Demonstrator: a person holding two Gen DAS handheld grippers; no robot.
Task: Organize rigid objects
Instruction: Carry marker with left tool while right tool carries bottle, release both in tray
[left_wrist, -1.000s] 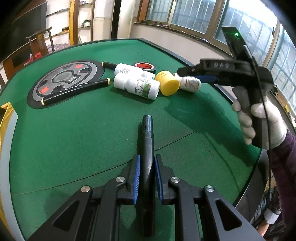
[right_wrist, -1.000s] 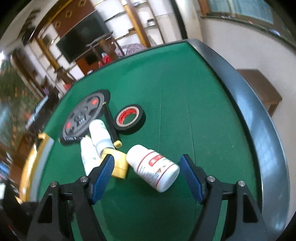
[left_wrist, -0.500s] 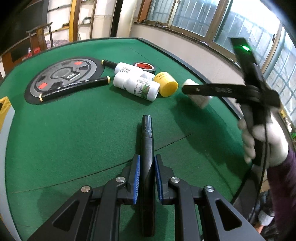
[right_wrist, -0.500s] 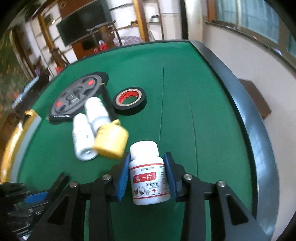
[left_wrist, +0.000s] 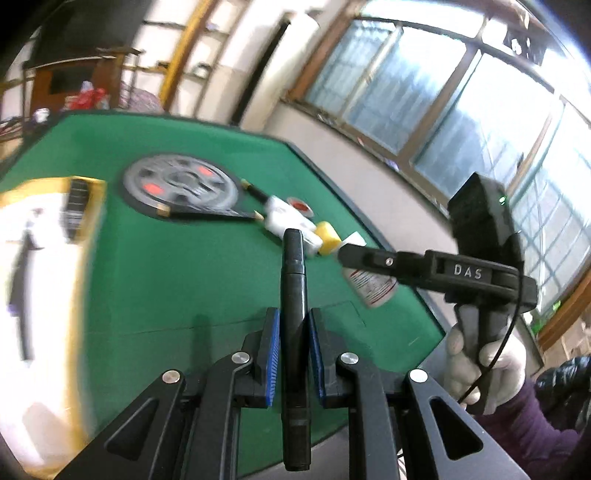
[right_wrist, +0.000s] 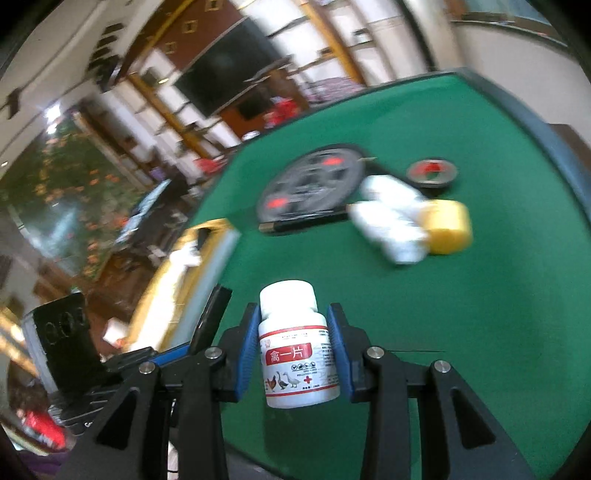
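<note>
- Our left gripper (left_wrist: 292, 354) is closed tight on a black marker (left_wrist: 293, 295), its blue pads (left_wrist: 272, 354) pressed to the barrel, which points forward above the green felt table (left_wrist: 184, 277).
- Our right gripper (right_wrist: 295, 343) is clamped on a white pill bottle (right_wrist: 297, 350) with a red label band, held upright and lifted clear of the felt; from the left wrist view we see the same bottle (left_wrist: 371, 286) in the air over the table's right side.
- Further back on the felt lie 2 white bottles (right_wrist: 388, 225) on their sides, touching each other, with a yellow cap (right_wrist: 448, 227) just beside them.
- A roll of black tape (right_wrist: 432, 173) with a red core sits near them, toward the table's far edge.
- A round grey disc with red patches (right_wrist: 314, 184) lies flat nearby, and a black pen with gold ends (right_wrist: 306, 223) rests along its edge.
- A yellow-rimmed tray (left_wrist: 44, 295) stands at the table's left side; its contents are too blurred for us to name.
- Around us we see large windows (left_wrist: 424, 103) along 1 wall, plus wooden shelving and a dark screen (right_wrist: 225, 77) on the other side of the room.
</note>
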